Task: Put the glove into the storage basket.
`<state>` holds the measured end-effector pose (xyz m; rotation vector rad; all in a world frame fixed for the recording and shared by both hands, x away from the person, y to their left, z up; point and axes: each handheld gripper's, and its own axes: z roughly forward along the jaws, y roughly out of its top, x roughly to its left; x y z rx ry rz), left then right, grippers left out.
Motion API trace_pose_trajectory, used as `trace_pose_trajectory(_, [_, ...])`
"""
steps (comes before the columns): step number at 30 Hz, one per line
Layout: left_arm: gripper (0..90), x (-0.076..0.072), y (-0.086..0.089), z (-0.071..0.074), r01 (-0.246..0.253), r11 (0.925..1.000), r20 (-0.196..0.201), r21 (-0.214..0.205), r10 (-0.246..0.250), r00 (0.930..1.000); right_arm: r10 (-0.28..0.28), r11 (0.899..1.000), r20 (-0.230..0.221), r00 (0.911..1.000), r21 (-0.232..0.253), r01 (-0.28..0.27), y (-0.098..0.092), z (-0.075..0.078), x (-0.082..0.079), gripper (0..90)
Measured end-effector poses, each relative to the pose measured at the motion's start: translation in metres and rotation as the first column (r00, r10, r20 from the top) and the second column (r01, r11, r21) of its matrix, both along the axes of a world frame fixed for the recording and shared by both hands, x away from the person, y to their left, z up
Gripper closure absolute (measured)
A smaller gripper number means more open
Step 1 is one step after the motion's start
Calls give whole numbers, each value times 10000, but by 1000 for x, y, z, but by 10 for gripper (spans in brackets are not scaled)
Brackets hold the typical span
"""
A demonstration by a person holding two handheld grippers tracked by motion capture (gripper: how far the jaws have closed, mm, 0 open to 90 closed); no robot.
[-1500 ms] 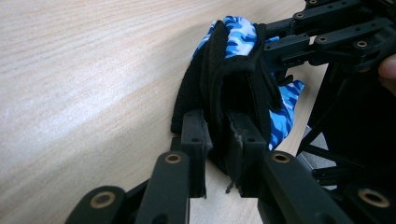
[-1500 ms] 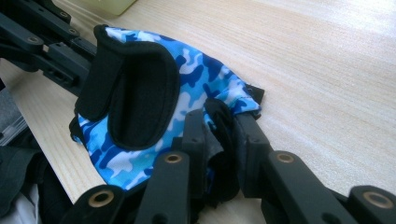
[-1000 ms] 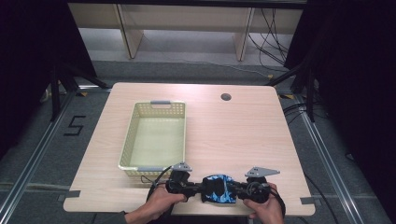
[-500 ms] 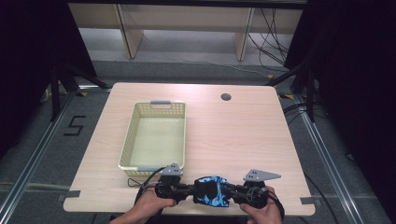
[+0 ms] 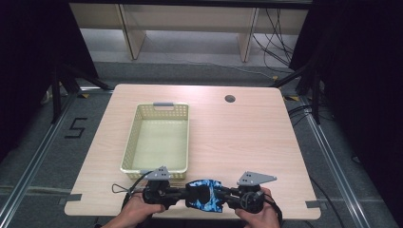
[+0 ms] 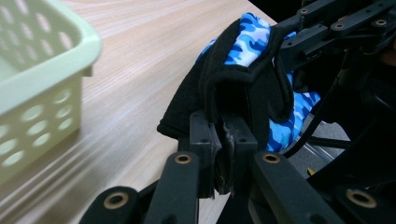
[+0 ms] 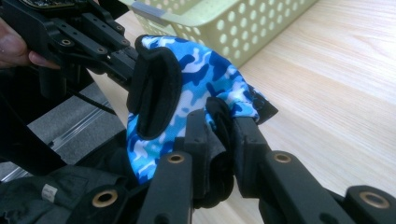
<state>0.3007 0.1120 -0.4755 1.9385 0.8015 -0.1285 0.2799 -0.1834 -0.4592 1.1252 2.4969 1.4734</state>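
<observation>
A blue camouflage cloth with black trim (image 5: 205, 195) hangs between my two grippers just above the table's near edge. My left gripper (image 5: 183, 194) is shut on the cloth's black edge (image 6: 224, 100), the pads pinching it (image 6: 223, 135). My right gripper (image 5: 223, 194) is shut on the opposite end, with black and blue fabric (image 7: 205, 74) bunched between its pads (image 7: 223, 135). In the right gripper view the left gripper (image 7: 116, 56) holds the cloth's far side. A pale green basket (image 5: 157, 142) stands empty just beyond the left gripper.
The wooden table (image 5: 247, 137) has a round cable hole (image 5: 230, 99) at the back right. The basket's wall (image 6: 42, 88) is close on the left gripper's left side. The table's front edge lies right under both hands, with dark floor and rails below.
Both hands have drawn back toward the table's near edge and risen a little, carrying the cloth between them. Both grips stay as they were.
</observation>
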Motion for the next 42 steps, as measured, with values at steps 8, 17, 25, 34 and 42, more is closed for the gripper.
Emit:
trace_pose_trajectory(8, [828,-1,19,10,-42,9996,126,263,39,9999,398,9992,199,9990,-79,-396,19,7,1,788])
trace_pose_trajectory(17, [827,2,37,26,-269,9994,421,207,260,9988,664,9978,357,9972,-58,-662,36,18,11,789])
trace_pose_trajectory(25, [827,8,57,43,-572,9973,636,466,542,9965,1079,9942,826,9907,-73,-1076,57,32,24,789])
trace_pose_trajectory(34, [827,13,81,59,-1214,9920,824,347,1182,9896,1360,9906,751,9879,-225,-1347,80,51,38,790])
trace_pose_trajectory(42, [827,28,101,69,-1634,9852,839,510,1588,9837,1751,9839,898,9804,-509,-1711,103,63,61,791])
